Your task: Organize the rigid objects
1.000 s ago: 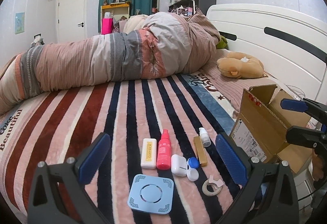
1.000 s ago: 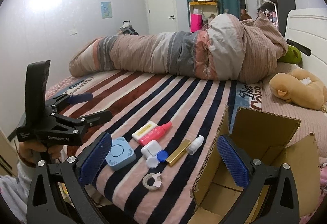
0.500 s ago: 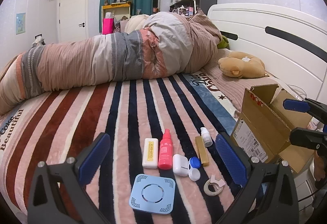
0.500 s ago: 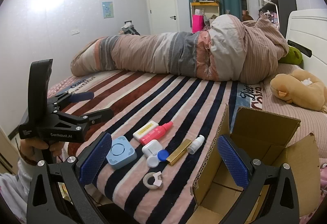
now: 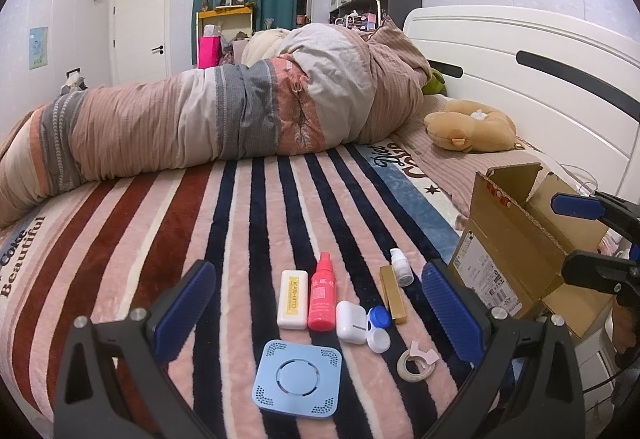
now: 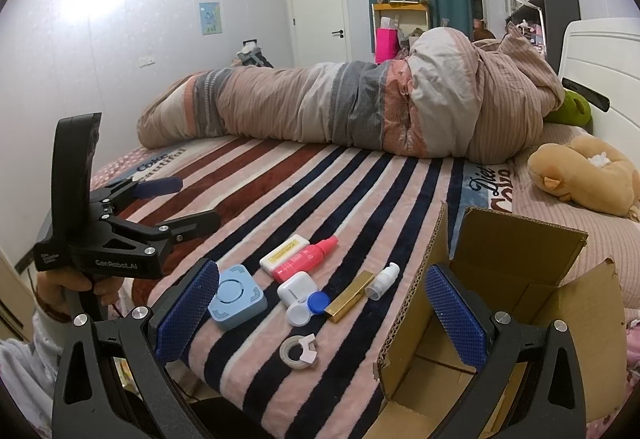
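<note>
Both my grippers hang above the near edge of the bed with fingers spread wide and nothing between them: the left gripper (image 5: 318,309) faces the row of small things, the right gripper (image 6: 320,313) sits further right, half over the open cardboard box (image 6: 516,279).

The things to sort lie on the striped blanket (image 5: 248,223), close together: a blue square device (image 5: 298,379) nearest, then a cream case (image 5: 293,299), a red spray bottle (image 5: 321,299), a white earbud case (image 5: 351,321), a blue-and-white lens case (image 5: 379,327), a gold bar (image 5: 393,293), a small white bottle (image 5: 401,267) and a tape roll (image 5: 414,361) near the edge.

I judge crowding the main risk. The cream case and red bottle touch, as do the earbud case and lens case, so a wide finger coming down could shove a neighbour or pinch two at once. The plush blanket gives under pressure, so a flat item may sink and slip out. The tape roll could be knocked off the bed. The box flaps stand up on the left side; a carried item might catch there.
</note>
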A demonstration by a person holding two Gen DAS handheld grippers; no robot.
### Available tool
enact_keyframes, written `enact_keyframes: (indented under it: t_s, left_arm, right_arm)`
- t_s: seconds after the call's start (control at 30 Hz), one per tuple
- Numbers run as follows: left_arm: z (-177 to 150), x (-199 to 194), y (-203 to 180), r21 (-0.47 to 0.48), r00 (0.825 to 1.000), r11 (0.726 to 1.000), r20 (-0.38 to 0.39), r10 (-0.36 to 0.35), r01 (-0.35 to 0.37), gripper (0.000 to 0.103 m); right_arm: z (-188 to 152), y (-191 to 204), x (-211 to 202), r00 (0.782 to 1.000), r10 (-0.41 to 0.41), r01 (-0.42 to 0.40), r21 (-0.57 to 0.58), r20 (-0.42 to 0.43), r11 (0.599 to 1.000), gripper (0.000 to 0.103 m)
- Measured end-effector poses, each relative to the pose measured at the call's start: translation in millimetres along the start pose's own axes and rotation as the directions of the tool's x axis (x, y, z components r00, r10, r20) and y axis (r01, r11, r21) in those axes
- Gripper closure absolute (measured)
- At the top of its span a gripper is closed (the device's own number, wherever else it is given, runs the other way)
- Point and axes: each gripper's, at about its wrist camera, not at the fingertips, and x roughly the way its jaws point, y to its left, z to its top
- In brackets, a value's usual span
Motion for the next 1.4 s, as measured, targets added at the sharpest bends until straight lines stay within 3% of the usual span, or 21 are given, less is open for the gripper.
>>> enact_keyframes:
  t_s: [0.3, 0.5, 0.6, 0.73, 0.87, 1.0, 1.23, 1.3, 1.4]
  left_arm:
    - [-1.9, -5.9, 6.6, -0.006, 1.000, 1.000, 0.023, -0.016, 0.016, 0.001]
    - [-7.6, -16.7, 30.4, -0.006, 0.998, 0.999, 0.049, -0.040, 0.040, 0.001]
    - [-12.8, -22.8, 49.8, -0.003, 0.998, 0.999, 0.057, -0.041, 0.042, 0.001]
    - [-21.8, -22.7, 80.5, -0.012, 0.999, 1.000, 0.040, -0.020, 0.021, 0.001]
    - [-37.3, -10.0, 108.4, -0.020, 1.000, 1.000, -0.010, 0.003, -0.003, 0.001]
    - [-54.8, 8.6, 126.5, -0.035, 0.997, 0.999, -0.067, -0.023, 0.021, 0.001]
    - [-72.8, 36.1, 137.0, -0.057, 0.990, 0.997, -0.128, -0.056, 0.049, 0.001]
    - [-75.6, 41.2, 138.9, -0.071, 0.987, 0.995, -0.140, -0.080, 0.071, 0.001]
    - [-77.8, 48.5, 140.5, -0.080, 0.983, 0.993, -0.154, -0.103, 0.091, 0.001]
  right_arm:
    - [4.5, 9.6, -1.1, 0.999, -0.052, 0.052, -0.048, 0.017, 0.997, 0.000]
    - [14.9, 41.7, 1.7, 0.996, -0.068, 0.076, -0.150, 0.059, 0.986, 0.000]
    - [22.4, 61.6, 19.7, 1.000, -0.001, 0.000, -0.160, -0.006, 0.987, 0.000]
    - [19.0, 94.1, 55.7, 0.995, 0.031, -0.053, -0.222, -0.100, 0.974, 0.000]
    - [0.5, 118.9, 103.4, 0.969, 0.094, -0.150, -0.241, -0.228, 0.959, 0.000]
    - [-22.7, 129.3, 152.3, 0.935, 0.121, -0.210, -0.245, -0.333, 0.946, 0.000]
    - [-46.1, 123.0, 206.3, 0.898, 0.153, -0.268, -0.240, -0.412, 0.933, 0.001]
    - [-49.2, 116.1, 217.5, 0.885, 0.171, -0.285, -0.214, -0.433, 0.934, 0.010]
    - [-53.6, 110.7, 231.3, 0.839, 0.249, -0.358, -0.146, -0.484, 0.922, 0.011]
